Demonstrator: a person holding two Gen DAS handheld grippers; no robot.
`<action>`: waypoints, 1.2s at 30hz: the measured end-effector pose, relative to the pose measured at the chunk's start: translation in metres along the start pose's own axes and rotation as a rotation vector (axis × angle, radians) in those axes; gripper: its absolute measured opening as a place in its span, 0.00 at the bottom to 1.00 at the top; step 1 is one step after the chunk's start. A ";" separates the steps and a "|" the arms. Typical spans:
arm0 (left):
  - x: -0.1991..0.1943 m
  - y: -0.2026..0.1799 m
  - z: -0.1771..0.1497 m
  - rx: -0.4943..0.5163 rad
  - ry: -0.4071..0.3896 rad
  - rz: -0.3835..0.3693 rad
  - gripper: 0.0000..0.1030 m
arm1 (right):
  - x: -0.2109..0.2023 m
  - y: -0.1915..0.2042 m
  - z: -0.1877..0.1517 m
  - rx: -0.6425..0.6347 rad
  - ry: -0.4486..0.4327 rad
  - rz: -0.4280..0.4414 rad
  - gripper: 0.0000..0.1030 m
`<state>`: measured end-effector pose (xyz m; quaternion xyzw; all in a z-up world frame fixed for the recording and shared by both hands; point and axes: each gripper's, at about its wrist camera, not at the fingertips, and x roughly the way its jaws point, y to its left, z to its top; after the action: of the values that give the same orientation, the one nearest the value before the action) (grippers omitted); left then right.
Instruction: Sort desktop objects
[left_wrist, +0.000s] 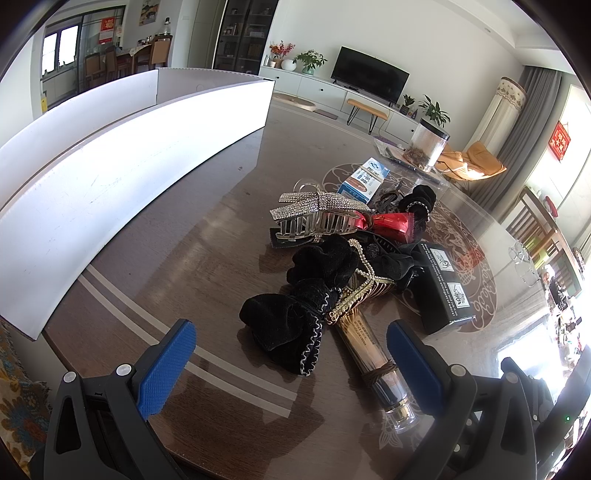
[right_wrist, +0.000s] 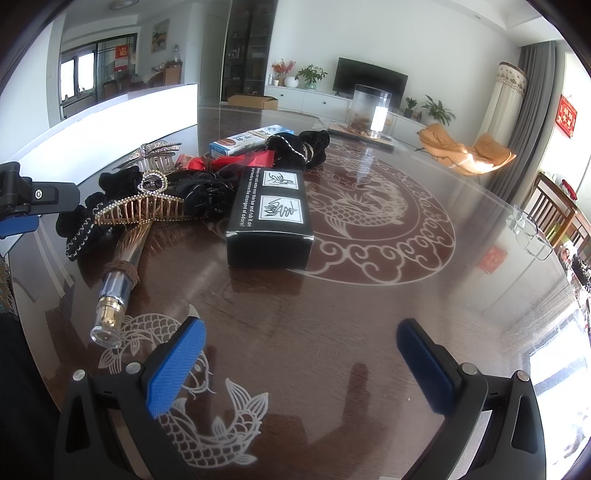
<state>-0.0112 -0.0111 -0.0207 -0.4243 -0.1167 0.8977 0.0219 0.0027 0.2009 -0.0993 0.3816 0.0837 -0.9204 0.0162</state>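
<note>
Left gripper (left_wrist: 291, 363) nearest, blue pads spread apart, holding nothing, hovering over dark table (left_wrist: 207, 236). Right gripper (right_wrist: 301, 360) likewise spread wide, empty. Clear gold-capped tube (left_wrist: 380, 373) at 1 o'clock of left gripper, beside black velvet scrunchie (left_wrist: 295, 328). Black box (right_wrist: 269, 214) at 11 o'clock of right gripper. Beyond: rhinestone hair claw (left_wrist: 317, 214), blue-white carton (left_wrist: 364, 181). Far, 10 o'clock: white storage box (left_wrist: 122, 147), interior hidden. Farthest: clear jar (left_wrist: 428, 146), brownish contents at bottom.

Both grippers, left (left_wrist: 291, 363) and right (right_wrist: 301, 363), share one build: black plastic frames, silver round-head screws, and jaws faced with textured blue pads (right_wrist: 175, 369).
</note>
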 end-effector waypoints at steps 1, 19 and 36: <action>0.000 0.001 0.000 0.000 0.000 0.000 1.00 | 0.000 0.000 0.000 0.000 0.000 0.000 1.00; 0.000 0.001 0.000 -0.001 0.001 -0.002 1.00 | 0.001 -0.001 -0.001 -0.004 0.002 -0.002 1.00; -0.002 -0.003 -0.002 -0.002 0.004 -0.004 1.00 | 0.002 -0.001 -0.001 -0.009 0.004 -0.004 1.00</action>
<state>-0.0082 -0.0083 -0.0198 -0.4258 -0.1185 0.8967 0.0235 0.0024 0.2018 -0.1014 0.3832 0.0886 -0.9193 0.0162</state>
